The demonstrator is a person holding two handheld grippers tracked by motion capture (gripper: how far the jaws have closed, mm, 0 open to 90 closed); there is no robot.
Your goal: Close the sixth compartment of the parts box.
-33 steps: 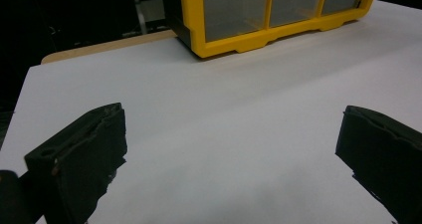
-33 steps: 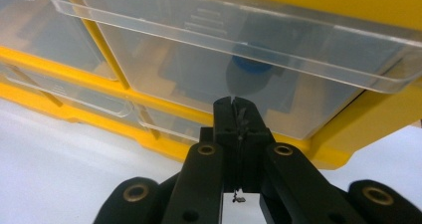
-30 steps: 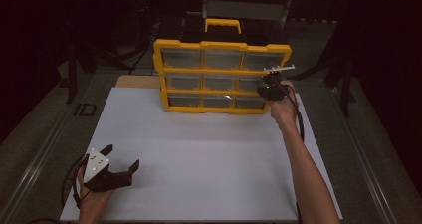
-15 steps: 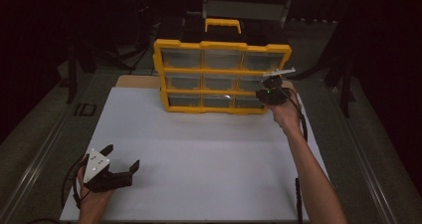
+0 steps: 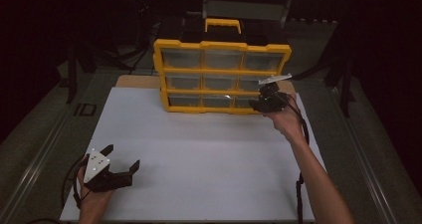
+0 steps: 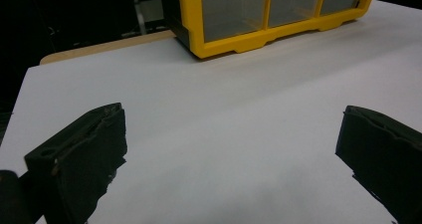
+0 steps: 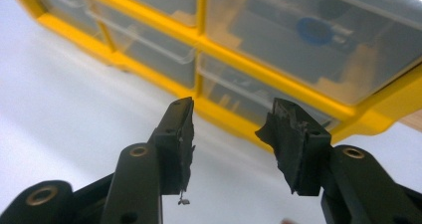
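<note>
At yellow organizer [image 5: 221, 77], right hand-held gripper [image 7: 229, 134] backed off, jaws just opening, empty

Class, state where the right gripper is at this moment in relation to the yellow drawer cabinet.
In the high view the right gripper is at the lower right corner of the yellow drawer cabinet, jaws apart in front of its bottom-right drawer with nothing between them.
</note>
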